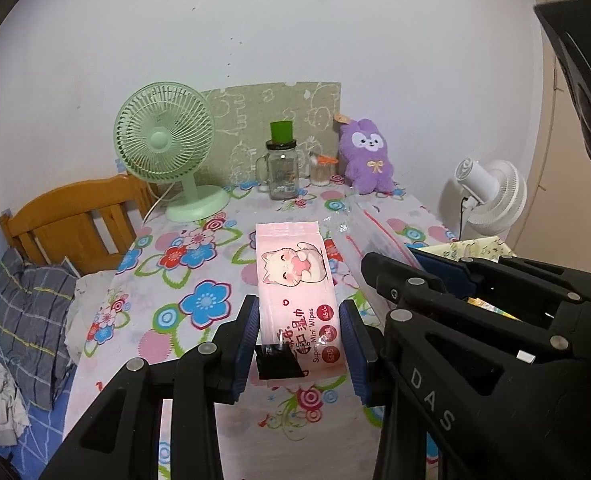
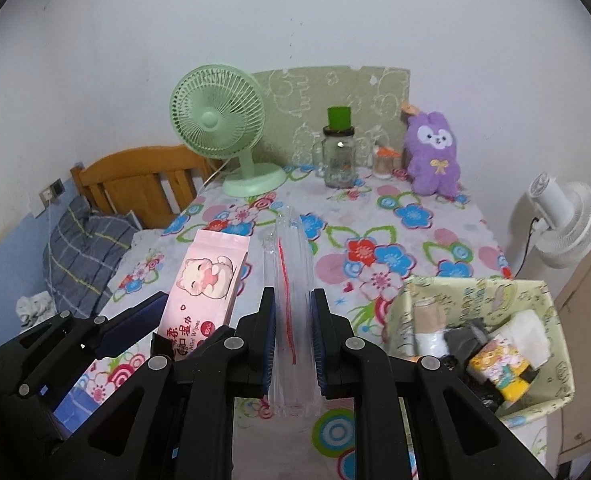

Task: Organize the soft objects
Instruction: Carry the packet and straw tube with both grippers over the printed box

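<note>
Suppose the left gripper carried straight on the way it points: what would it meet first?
Probably the flowered tablecloth just past the wipes pack that the left gripper holds; depth is uncertain. The glass jar stands farther back.

Near end of wipes pack masked by a black tab and, in the right wrist view, by the left gripper. Small print on pack too fine to read.
Lower end of clear zip bag lost behind the right gripper; contents, if any, not discernible.
Items in fabric basket at the table's right edge overlapping, not identifiable; basket mostly blocked in left wrist view.
Contents of glass jar near the far edge indistinct.
Front edge of table cut off by both frames.
</note>
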Demonstrator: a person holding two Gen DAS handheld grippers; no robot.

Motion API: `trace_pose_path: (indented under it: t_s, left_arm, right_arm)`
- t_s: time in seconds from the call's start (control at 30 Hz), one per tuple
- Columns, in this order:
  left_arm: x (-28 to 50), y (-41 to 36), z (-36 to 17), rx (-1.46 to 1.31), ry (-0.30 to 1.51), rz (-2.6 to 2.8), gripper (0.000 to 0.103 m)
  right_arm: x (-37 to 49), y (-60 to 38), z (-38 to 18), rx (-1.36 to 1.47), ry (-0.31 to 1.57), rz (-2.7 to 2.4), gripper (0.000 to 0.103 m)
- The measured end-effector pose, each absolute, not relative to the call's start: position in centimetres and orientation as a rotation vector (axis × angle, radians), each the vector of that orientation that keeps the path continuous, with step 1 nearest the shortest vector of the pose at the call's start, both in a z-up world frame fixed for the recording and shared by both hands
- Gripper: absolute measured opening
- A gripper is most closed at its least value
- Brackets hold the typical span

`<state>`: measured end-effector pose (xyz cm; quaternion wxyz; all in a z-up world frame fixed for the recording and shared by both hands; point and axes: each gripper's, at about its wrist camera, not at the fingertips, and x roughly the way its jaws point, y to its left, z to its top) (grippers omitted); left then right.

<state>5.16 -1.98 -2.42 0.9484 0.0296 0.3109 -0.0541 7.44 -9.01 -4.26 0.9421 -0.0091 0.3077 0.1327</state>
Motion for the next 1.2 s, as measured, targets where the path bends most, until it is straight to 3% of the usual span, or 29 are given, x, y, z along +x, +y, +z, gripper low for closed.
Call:
trace_pose_path:
  t_s: [1.2]
  left_arm:
    - [7.4, -12.4, -2.9, 0.101, 0.629, -0.264, 0.041]
  right_arm:
    - [8.2, -20.7, -4.9, 0.074, 0.609, 0.104, 0.019]
